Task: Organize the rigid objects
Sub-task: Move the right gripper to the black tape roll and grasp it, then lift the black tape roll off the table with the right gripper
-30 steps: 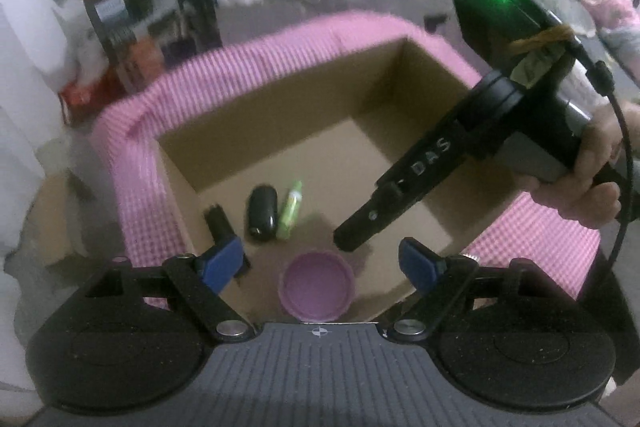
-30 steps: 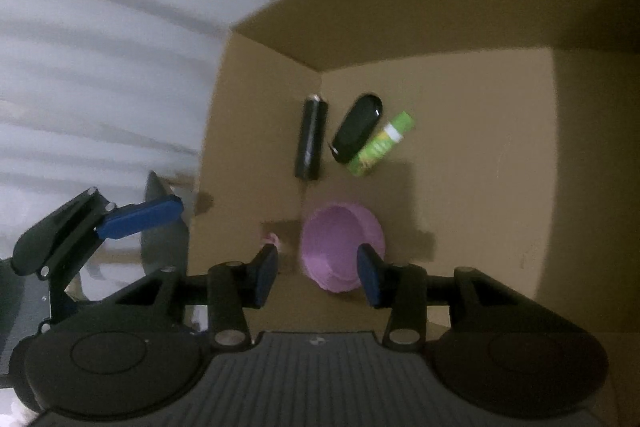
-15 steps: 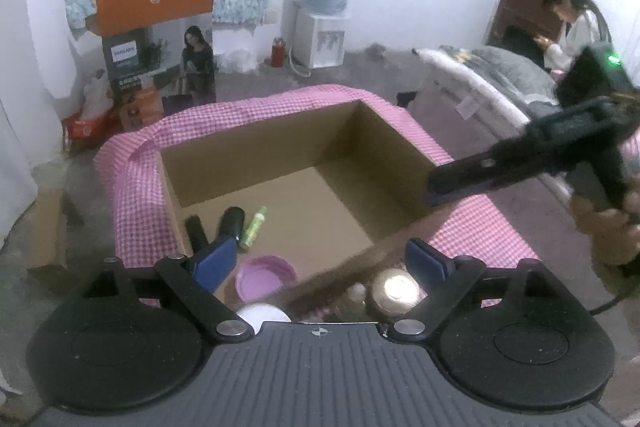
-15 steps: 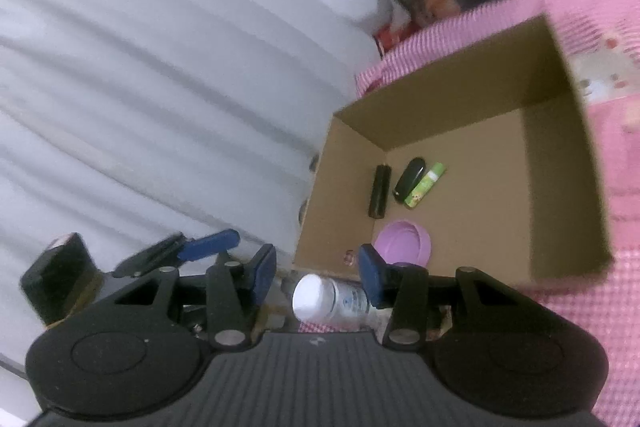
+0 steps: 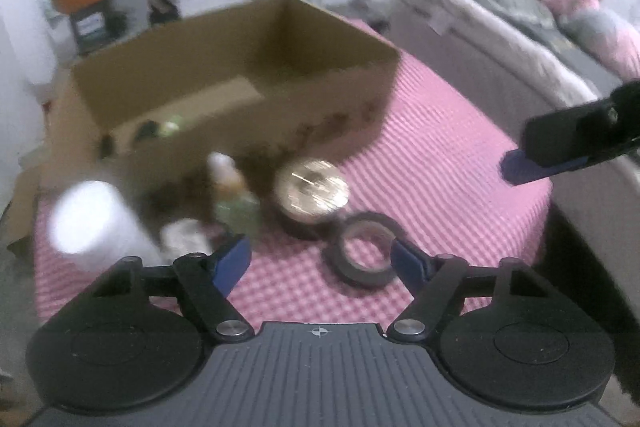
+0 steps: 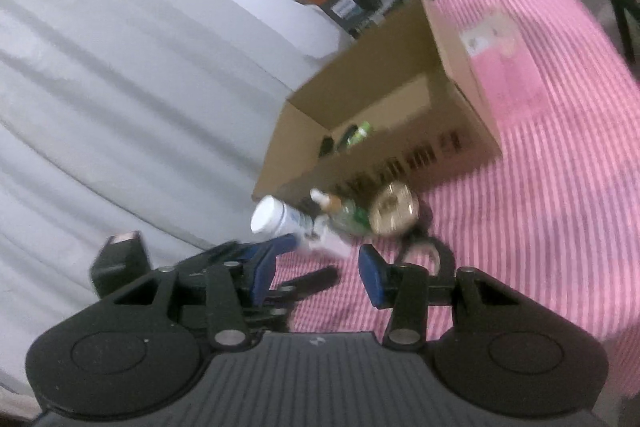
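Both claws withdrawn from box (image 5: 240, 75), left claw (image 5: 320, 261) closing, empty

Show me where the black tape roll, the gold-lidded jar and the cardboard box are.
black tape roll (image 5: 365, 254): left wrist view, on its front wall.
gold-lidded jar (image 5: 312, 190): left wrist view, middle of the gold lid.
cardboard box (image 6: 404, 163): right wrist view, on its printed outer side.

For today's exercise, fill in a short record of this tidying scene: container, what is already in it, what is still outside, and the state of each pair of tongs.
container: cardboard box on pink checked cloth
inside: dark and green items, too blurred to name
outside: white bottle, gold-lidded jar, tape roll, other blurred bottles
left tongs: empty, closing, above the cloth beside the tape roll
right tongs: open, empty
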{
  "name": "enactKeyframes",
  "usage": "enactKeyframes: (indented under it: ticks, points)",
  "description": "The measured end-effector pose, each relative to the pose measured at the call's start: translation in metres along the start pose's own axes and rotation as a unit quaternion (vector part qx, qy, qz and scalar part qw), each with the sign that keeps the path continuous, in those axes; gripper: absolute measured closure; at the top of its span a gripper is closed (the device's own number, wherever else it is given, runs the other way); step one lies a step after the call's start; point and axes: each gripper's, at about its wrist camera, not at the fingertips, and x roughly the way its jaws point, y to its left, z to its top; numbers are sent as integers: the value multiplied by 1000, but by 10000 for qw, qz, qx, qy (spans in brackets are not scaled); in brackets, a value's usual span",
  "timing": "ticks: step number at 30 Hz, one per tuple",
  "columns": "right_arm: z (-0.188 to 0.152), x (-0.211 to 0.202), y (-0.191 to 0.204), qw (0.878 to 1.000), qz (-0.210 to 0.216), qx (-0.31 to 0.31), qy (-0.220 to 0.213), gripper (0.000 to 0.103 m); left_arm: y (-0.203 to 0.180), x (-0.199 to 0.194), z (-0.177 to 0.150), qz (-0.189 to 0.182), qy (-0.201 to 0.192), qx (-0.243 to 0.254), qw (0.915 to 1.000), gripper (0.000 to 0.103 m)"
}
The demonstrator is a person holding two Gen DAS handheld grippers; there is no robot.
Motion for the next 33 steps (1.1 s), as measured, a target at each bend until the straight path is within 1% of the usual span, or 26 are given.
enactKeyframes:
  ticks: [2, 6, 10, 12, 15, 17, 19, 21, 24, 29, 31, 33]
  points:
    - [-6, 2, -10, 9999, 31, 161, 42, 54, -10, 11, 0, -36, 82, 192, 9998, 26]
    - [-11, 15, -31, 9993, -54, 381, 12, 54, -26, 28, -1, 41, 278, 523, 9982, 29]
    - [-13, 28, -43, 9987, -360, 351, 69, 55, -40, 39, -5, 112, 360, 877, 9954, 29]
    - [-12, 39, -47, 9981, -517, 293, 132, 59, -46, 44, -5, 195, 393, 1038, 9936, 29]
    - [-10, 54, -52, 9967, -774, 104, 206, 61, -51, 49, -7, 261, 453, 1216, 9912, 30]
    - [-10, 64, -52, 9951, -954, -72, 254, 62, -53, 51, -8, 263, 490, 1268, 9904, 32]
    - [-10, 72, -51, 9926, -1140, -288, 288, 64, -53, 53, -10, 269, 552, 1276, 9899, 37]
    - [-11, 78, -49, 9905, -1258, -446, 328, 67, -56, 55, -11, 313, 578, 1305, 9893, 41]
    - [-13, 86, -46, 9871, -1399, -673, 384, 70, -56, 57, -12, 288, 585, 1313, 9892, 41]
    - [-15, 93, -42, 9814, -1558, -1020, 460, 72, -56, 57, -11, 266, 584, 1318, 9892, 41]
    - [-15, 95, -42, 9796, -1624, -1094, 459, 75, -56, 57, -11, 265, 574, 1308, 9894, 42]
    - [-15, 96, -43, 9776, -1700, -1160, 443, 81, -55, 59, -11, 253, 560, 1296, 9897, 42]
